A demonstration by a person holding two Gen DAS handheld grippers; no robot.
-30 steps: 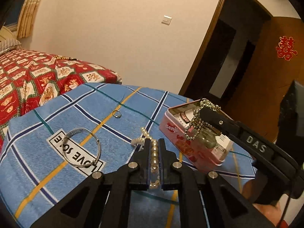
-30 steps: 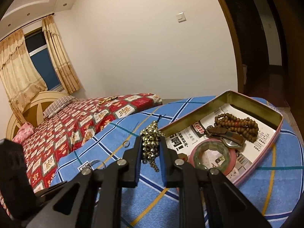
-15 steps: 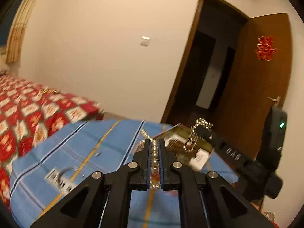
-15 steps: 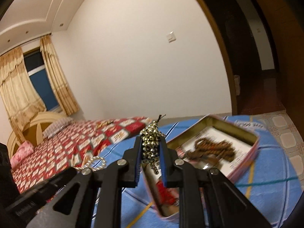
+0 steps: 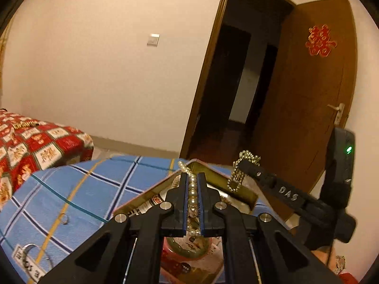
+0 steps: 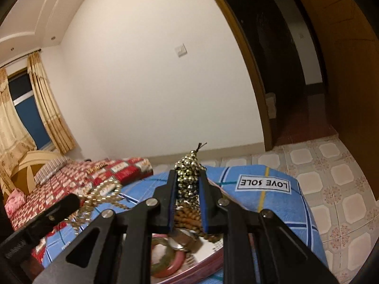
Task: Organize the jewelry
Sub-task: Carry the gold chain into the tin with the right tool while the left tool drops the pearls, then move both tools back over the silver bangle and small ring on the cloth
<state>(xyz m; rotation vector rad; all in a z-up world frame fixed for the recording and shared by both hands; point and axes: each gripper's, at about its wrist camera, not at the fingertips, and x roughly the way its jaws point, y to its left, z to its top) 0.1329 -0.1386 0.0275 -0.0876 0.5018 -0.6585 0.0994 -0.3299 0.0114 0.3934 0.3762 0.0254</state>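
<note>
My left gripper (image 5: 192,177) is shut on a pearl necklace (image 5: 192,196) and holds it over the open pink tin box (image 5: 239,189). My right gripper (image 6: 188,177) is shut on a bunch of metallic bead chain (image 6: 188,172), also above the tin (image 6: 203,262). In the left wrist view the right gripper's finger (image 5: 265,177) shows with the chain (image 5: 236,177) hanging from it. In the right wrist view the pearl necklace (image 6: 104,194) hangs from the left gripper's finger (image 6: 54,213). Inside the tin lie brown wooden beads (image 6: 189,215) and a pink-green bangle (image 6: 170,262).
The tin sits on a blue plaid cloth (image 5: 90,189) with a "LOVE SOLE" label (image 6: 264,183). A silver bangle (image 5: 30,255) and a small ring (image 5: 65,220) lie on the cloth at left. A red patterned bed (image 5: 28,146) stands behind; an open wooden door (image 5: 308,90) at right.
Both grippers have risen and moved in over the tin, each still holding its jewelry. The views have tilted up toward the wall and door.
</note>
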